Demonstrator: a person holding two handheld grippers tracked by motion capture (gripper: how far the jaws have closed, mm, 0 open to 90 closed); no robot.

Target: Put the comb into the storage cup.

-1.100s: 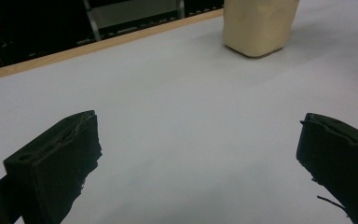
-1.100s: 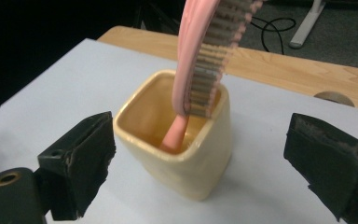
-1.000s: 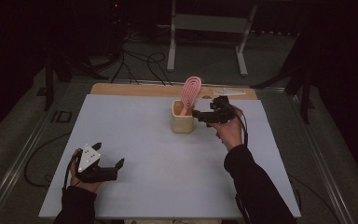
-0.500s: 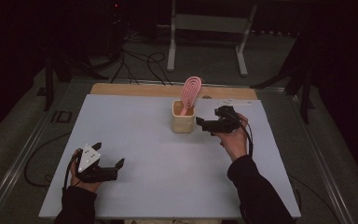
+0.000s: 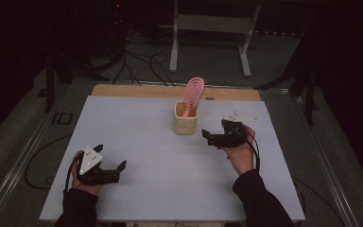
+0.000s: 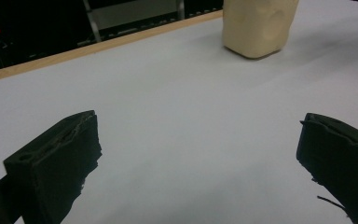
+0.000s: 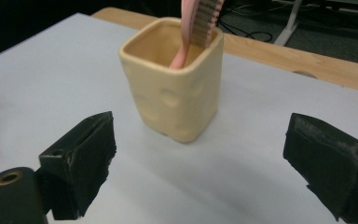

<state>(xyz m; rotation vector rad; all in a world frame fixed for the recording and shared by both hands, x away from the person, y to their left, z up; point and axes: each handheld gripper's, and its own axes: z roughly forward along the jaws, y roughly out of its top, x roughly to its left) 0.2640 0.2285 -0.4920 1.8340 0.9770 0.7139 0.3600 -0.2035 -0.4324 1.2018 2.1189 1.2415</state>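
1. The cup (image 5: 186,124) stands upright near the far middle of the table (image 5: 137,142), with the pink brush (image 5: 193,96) standing in it, handle down, head leaning on the far rim. The right gripper (image 5: 207,136) hangs just beside the cup on its right side, jaws wide apart and holding nothing. In the right gripper view the cup (image 7: 177,84) sits between and beyond the two jaws, untouched.

2. If this gripper moves forward carelessly, a jaw could strike the cup wall. The cup looks light, so I judge it could slide or tip, and the top-heavy brush (image 7: 198,28) would help pull it over.

3. If the aim is to grip the brush, the open jaws sit low, at cup height. Closing here would catch the cup, or nothing, not the brush head above.

4. The brush leans loosely. A nudge at its head could swing it round the rim or lever it out onto the table.

5. The left gripper (image 5: 121,168) rests near the front left edge, well apart from the cup, jaws also wide and empty. In the left gripper view the cup (image 6: 257,25) is far off. It cannot steady the cup from there, so any knock goes unchecked.

6. The right cable trails by the wrist and could drag on a sweep.
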